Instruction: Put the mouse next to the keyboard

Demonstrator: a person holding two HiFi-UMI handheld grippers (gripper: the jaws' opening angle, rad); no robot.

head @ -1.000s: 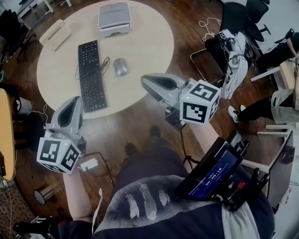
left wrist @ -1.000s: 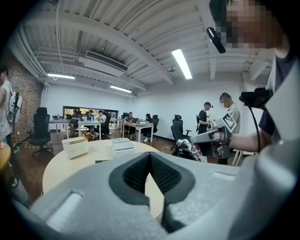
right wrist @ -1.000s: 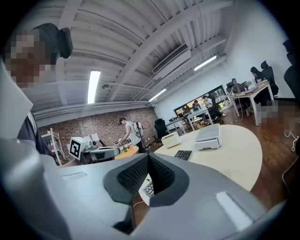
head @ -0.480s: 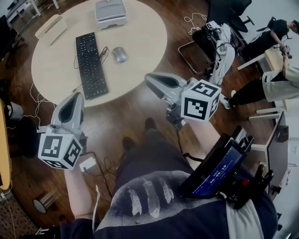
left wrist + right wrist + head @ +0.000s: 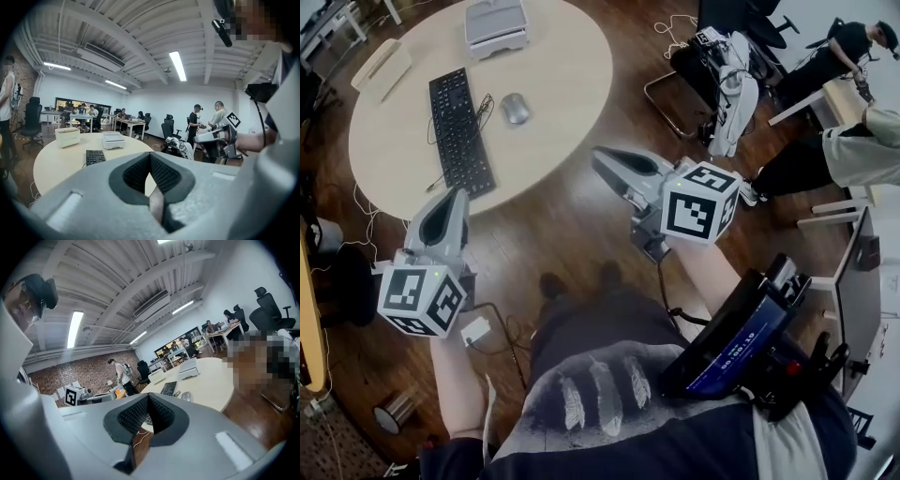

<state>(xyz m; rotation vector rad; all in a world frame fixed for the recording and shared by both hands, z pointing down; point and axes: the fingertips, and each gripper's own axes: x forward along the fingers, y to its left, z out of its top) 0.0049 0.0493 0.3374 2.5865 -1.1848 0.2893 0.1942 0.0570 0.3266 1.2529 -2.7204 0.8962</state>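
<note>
The grey mouse (image 5: 515,109) lies on the round beige table (image 5: 553,103), just right of the black keyboard (image 5: 459,131), its cable looped between them. Both grippers hang over the wooden floor, short of the table's near edge. My left gripper (image 5: 454,197) is shut and empty, pointing at the table. My right gripper (image 5: 600,159) is also shut and empty, right of the table. From the right gripper view the mouse (image 5: 186,396) and keyboard (image 5: 168,388) appear beyond the closed jaws (image 5: 149,405). The left gripper view shows only the keyboard's end (image 5: 95,156) past its shut jaws (image 5: 150,161).
A white boxy device (image 5: 495,23) and a beige tray (image 5: 380,66) sit at the table's far side. A chair piled with gear (image 5: 722,66) stands to the right, with people beyond. Cables and a white adapter (image 5: 475,330) lie on the floor by my feet.
The table with keyboard and mouse has slid up and left in the head view. Both grippers kept about the same place in view and stayed shut.
</note>
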